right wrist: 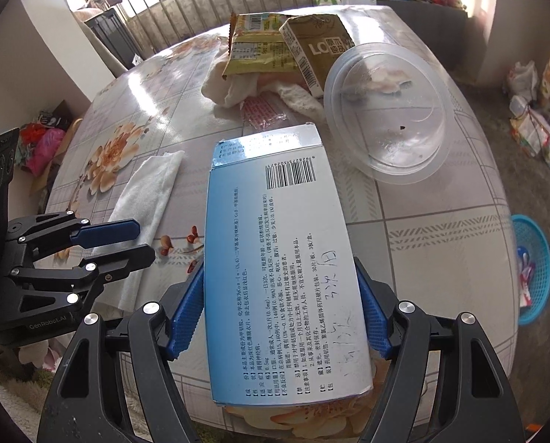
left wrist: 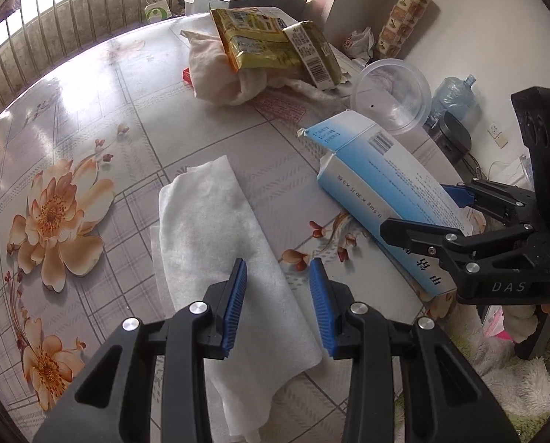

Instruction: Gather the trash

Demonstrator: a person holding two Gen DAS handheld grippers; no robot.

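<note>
A folded white tissue [left wrist: 215,229] lies flat on the floral table [left wrist: 90,110]. My left gripper [left wrist: 278,269] hovers over its right half, blue pads apart and pressing on nothing. A blue and white medicine box [right wrist: 282,258] sits between the pads of my right gripper [right wrist: 280,269], and both pads press on its long sides. In the left wrist view that box [left wrist: 371,170] slants up off the table to the right, held by the right gripper [left wrist: 417,208]. The right wrist view shows the left gripper [right wrist: 145,241] above the tissue [right wrist: 149,188].
A clear plastic bowl [right wrist: 385,118] lies beyond the box. Behind it, a yellow snack bag [right wrist: 256,48] and a flattened carton [right wrist: 315,48] rest on a crumpled white cloth [left wrist: 219,74]. A blue basket [right wrist: 533,265] stands on the floor at the right.
</note>
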